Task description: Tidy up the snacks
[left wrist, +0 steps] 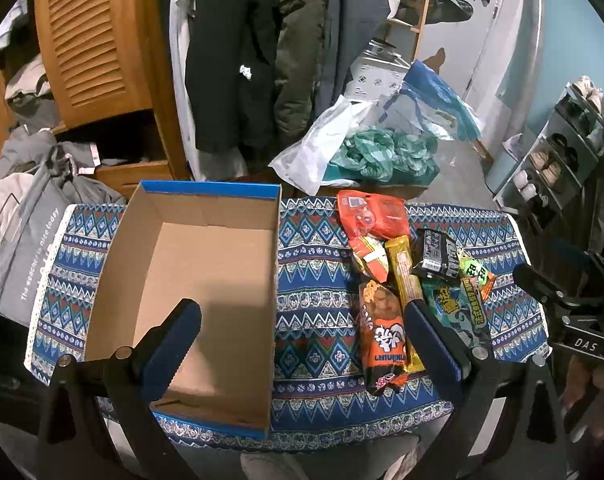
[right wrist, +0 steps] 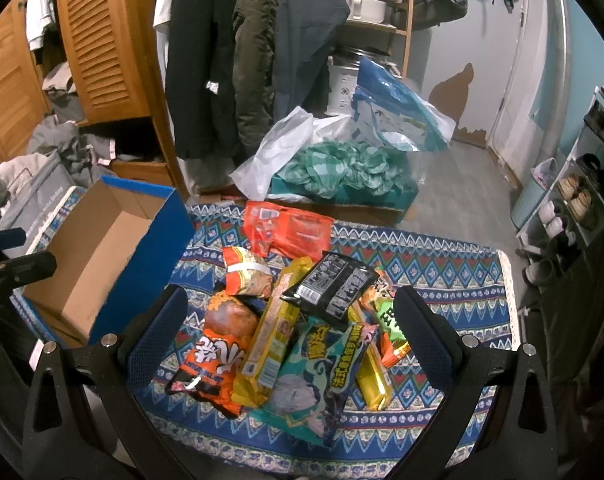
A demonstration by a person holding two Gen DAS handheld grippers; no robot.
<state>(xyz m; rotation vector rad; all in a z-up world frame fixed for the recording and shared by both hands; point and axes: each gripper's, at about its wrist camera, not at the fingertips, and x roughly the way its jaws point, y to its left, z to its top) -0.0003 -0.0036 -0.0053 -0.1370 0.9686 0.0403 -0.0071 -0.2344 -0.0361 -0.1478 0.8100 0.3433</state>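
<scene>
Crinkly foil snack packets (right wrist: 294, 320) heaped beside cardboard box (left wrist: 206, 276) — both claws wide.

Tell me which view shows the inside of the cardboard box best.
The left wrist view: it looks down into the cardboard box, showing its whole bare floor. The right wrist view shows the box obliquely at the left edge.

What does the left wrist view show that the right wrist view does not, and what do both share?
Only the left wrist view shows the whole bare floor of the open blue-edged cardboard box and the right claw's black body. Only the right wrist view shows the second gold foil bar and the box's blue outer side. Both share the patterned blue tablecloth, the black snack packet, the long yellow wrapper and open, empty claws: left, right.
</scene>
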